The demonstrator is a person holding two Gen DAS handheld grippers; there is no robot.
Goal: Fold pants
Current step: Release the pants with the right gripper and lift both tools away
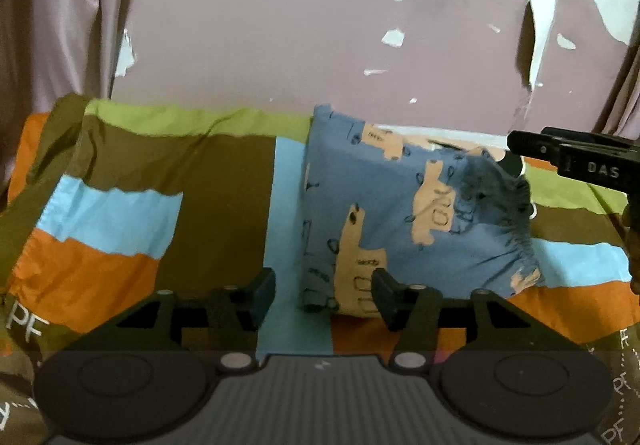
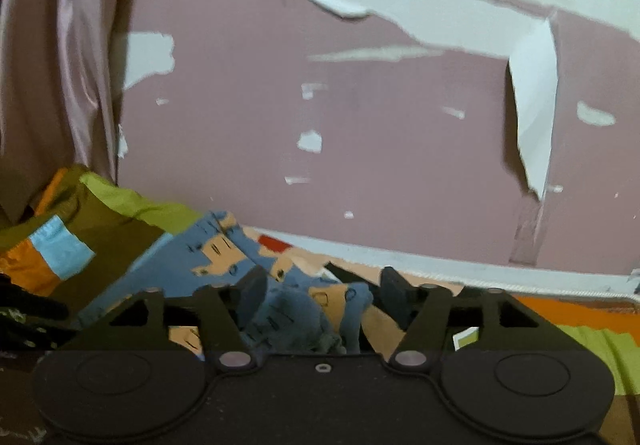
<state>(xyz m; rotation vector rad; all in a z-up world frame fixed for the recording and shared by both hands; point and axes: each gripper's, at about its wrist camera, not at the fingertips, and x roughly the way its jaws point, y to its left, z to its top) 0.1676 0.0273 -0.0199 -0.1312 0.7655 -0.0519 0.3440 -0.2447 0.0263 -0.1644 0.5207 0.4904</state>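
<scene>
The pants [image 1: 400, 213] are blue with tan animal prints and lie folded into a thick rectangle on a striped bedspread [image 1: 120, 213]. Their gathered waistband [image 1: 520, 249] faces right. My left gripper [image 1: 324, 289] is open at the bundle's near left corner, and its right finger overlaps the cloth edge without pinching it. My right gripper [image 2: 325, 295] is open too. A bunched blue fold of the pants [image 2: 296, 319] lies loose between its jaws. In the left wrist view, the right gripper's fingers [image 1: 532, 147] reach in over the bundle's far right corner.
A pink wall [image 1: 320, 45] with peeling paint rises directly behind the bed, with a white ledge [image 2: 480, 265] along its foot. A pale curtain [image 1: 60, 25] hangs at the left. The bedspread runs left and right of the bundle in brown, orange, green and light blue blocks.
</scene>
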